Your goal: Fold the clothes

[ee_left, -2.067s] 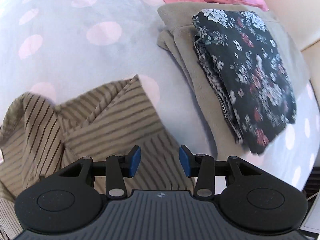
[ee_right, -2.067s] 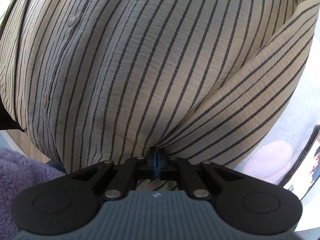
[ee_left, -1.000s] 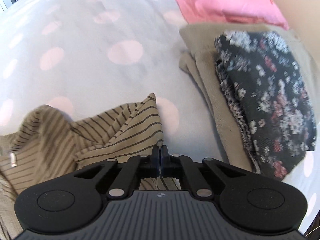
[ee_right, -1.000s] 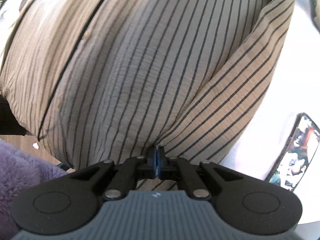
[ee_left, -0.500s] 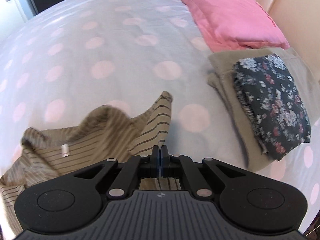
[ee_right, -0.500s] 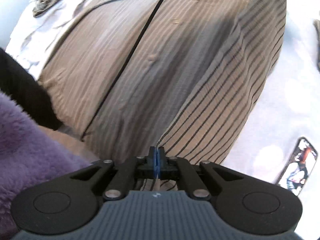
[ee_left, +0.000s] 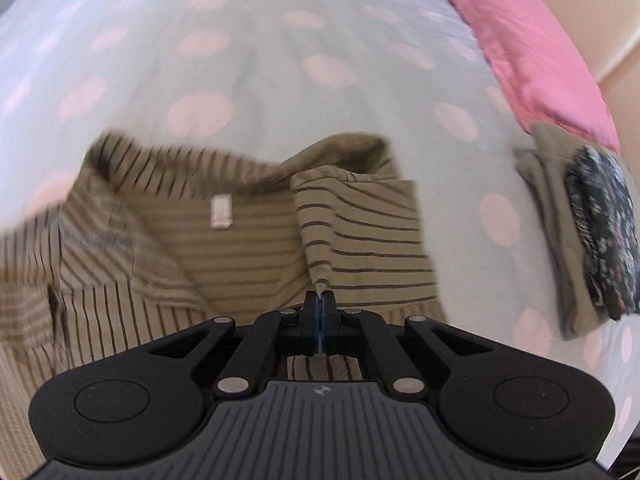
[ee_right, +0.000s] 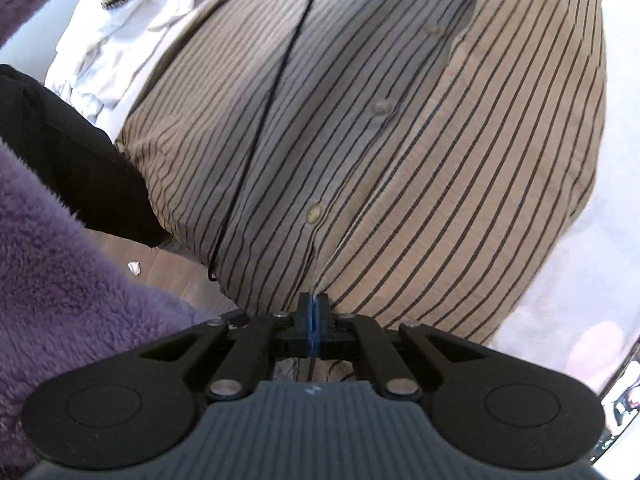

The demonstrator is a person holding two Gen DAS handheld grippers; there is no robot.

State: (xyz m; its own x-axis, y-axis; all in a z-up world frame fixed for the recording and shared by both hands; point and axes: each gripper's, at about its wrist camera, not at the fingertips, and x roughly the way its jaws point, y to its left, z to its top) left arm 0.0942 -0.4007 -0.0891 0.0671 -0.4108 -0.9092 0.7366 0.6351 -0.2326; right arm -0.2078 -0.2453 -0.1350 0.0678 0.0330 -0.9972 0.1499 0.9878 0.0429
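A tan shirt with dark stripes [ee_left: 248,236] lies half spread on the dotted bed sheet [ee_left: 248,60], its collar and white label facing up. My left gripper [ee_left: 319,295] is shut on a pinched fold of the shirt near its shoulder. In the right wrist view the same striped shirt [ee_right: 400,152] fills the frame, button placket showing, and my right gripper [ee_right: 313,299] is shut on its lower edge beside the buttons.
A stack of folded clothes, beige under a dark floral piece [ee_left: 600,220], sits at the right with a pink pillow [ee_left: 532,48] behind it. White garments [ee_right: 132,32] lie past the shirt. A purple fleece sleeve [ee_right: 60,260] and wooden floor show at the bed's edge.
Both grippers stayed shut on the shirt and swept sideways with it. The shirt has spread open, collar and label now in view; the folded stack slid toward the right edge of the left wrist view.
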